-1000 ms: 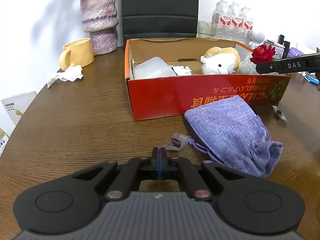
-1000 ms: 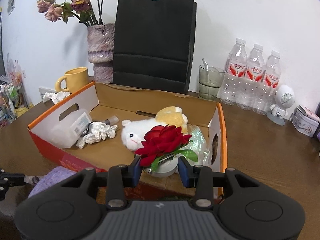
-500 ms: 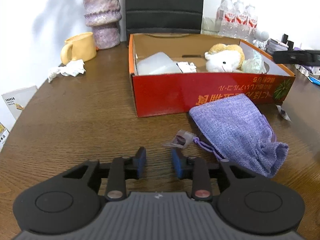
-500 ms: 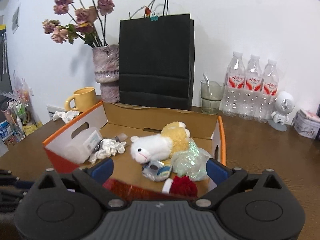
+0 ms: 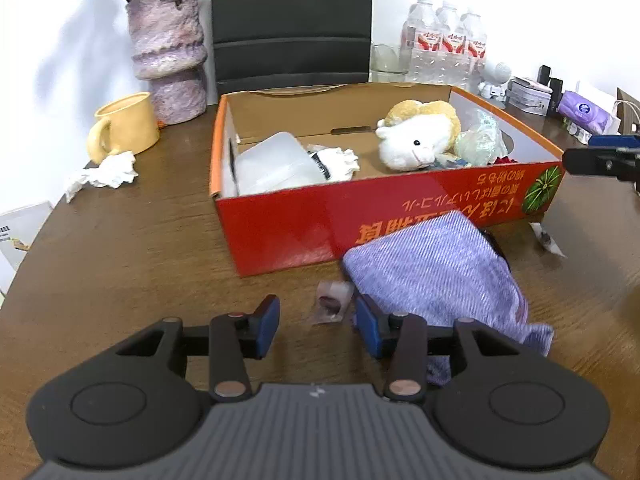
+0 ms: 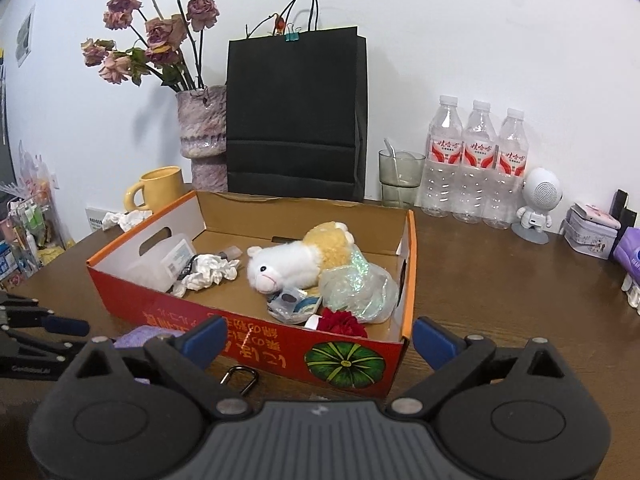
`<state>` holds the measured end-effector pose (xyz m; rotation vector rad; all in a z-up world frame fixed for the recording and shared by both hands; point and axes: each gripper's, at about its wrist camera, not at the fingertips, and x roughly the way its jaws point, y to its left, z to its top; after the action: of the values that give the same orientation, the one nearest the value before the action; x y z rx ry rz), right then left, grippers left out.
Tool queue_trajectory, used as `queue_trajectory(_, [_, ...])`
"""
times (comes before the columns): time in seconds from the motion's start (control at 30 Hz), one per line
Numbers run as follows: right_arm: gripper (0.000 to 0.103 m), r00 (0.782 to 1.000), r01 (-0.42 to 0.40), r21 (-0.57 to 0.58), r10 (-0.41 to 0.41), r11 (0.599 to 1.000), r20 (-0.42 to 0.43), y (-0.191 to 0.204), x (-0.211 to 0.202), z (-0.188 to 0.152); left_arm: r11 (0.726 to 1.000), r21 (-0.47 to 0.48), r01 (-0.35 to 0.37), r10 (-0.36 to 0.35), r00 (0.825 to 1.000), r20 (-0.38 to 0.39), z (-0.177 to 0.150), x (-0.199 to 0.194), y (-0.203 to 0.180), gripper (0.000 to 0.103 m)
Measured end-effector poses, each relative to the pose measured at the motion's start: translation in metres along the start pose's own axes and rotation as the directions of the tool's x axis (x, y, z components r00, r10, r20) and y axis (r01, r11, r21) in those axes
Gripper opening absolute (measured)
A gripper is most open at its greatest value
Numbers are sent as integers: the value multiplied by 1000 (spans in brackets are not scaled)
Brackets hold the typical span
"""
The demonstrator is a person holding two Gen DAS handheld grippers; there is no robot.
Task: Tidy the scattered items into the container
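A: Red cardboard box (image 5: 304,224) sat at the middle of the wooden table (image 5: 120,248), its printed side facing the near edge. Inside, a white and yellow plush sheep (image 6: 292,258) lay at the centre, a clear plastic tub (image 5: 276,164) at nine o'clock of it, crumpled white paper (image 6: 210,272) between the two.

B: And at three o'clock of the sheep, a shiny cellophane wrap (image 6: 356,284). The red rose (image 6: 340,324) lay in the near right corner of the box, at five o'clock of the sheep, beside a small round packet (image 6: 292,302).

A: Outside, the purple cloth pouch (image 5: 436,276) rested against the box's front wall, at six o'clock of it.

B: The left gripper (image 5: 316,324) hung low over the table, jaws spread, holding nothing. A small clear wrapper (image 5: 332,302) lay just ahead, between the tips, touching the pouch's edge. The right pad (image 5: 368,330) sat against the pouch.

A: The right gripper (image 6: 316,338) hovered at the box's near right corner, jaws spread wide and empty. A metal padlock (image 6: 240,378) lay on the table under it.

B: At ten o'clock of the box, a yellow mug (image 5: 126,128) and a tissue wad (image 5: 106,174).
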<state>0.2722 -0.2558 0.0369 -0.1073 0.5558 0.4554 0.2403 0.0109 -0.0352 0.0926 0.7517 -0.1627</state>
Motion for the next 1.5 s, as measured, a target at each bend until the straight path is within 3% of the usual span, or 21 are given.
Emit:
queue_trajectory(0.07, [99,1000,-4,0,4,1000,-2,2,1,0,1000,13,-22,22,1000,-5,2,6,-3,40])
queue_trajectory(0.23, [99,1000,-16,4,16,1000,4,4,3,-2,997,60,-45,46,999,-17,0,18,-7,17])
queue_trajectory(0.33, [99,1000,-19,9,19,1000,1,5,4,-3,997,72,-42,42,999,-7,-4,14,-11,14])
queue_trajectory(0.53, [99,1000,-21,12,21,1000,8,8,-2,-5,999,-5,-33,33,996,78,-14,-19,-4,13])
queue_trajectory(0.6, [99,1000,-21,9,21,1000,14,9,-5,-4,1000,-18,-12,14,990,141,-9,-42,-2,13])
queue_trajectory(0.7, [99,1000,-16,10,15,1000,24,12,-6,1,1000,-22,3,3,965,264,15,-72,1,13])
queue_trajectory(0.83, [99,998,-26,19,25,999,53,19,-7,12,999,-29,21,-10,932,362,63,-74,1,13])
queue_trajectory(0.97, [99,998,-29,8,28,1000,53,26,-1,21,997,-65,38,-16,951,308,100,-31,-8,13])
queue_trajectory(1.13, [99,999,-20,12,20,1000,26,23,15,21,997,-72,16,-1,978,210,109,27,-18,16])
queue_trajectory(1.17, [99,1000,-20,15,19,1000,24,22,18,21,997,-79,11,4,980,199,109,35,-18,23])
queue_trajectory(1.2, [99,1000,-19,17,19,1000,22,20,21,20,996,-85,13,4,981,193,109,40,-17,44])
queue_trajectory(1.27, [99,1000,-21,23,21,1000,19,18,26,18,995,-95,17,2,980,197,107,43,-16,73])
queue_trajectory(1.3, [99,1000,-24,27,23,999,19,17,28,18,995,-92,21,-1,977,211,105,42,-16,82])
queue_trajectory(1.4, [99,999,-27,37,26,999,23,14,29,15,996,-87,14,9,967,253,102,31,-14,98])
queue_trajectory(1.5, [99,999,-26,42,25,999,29,14,26,12,995,-102,8,23,954,299,94,11,-12,102])
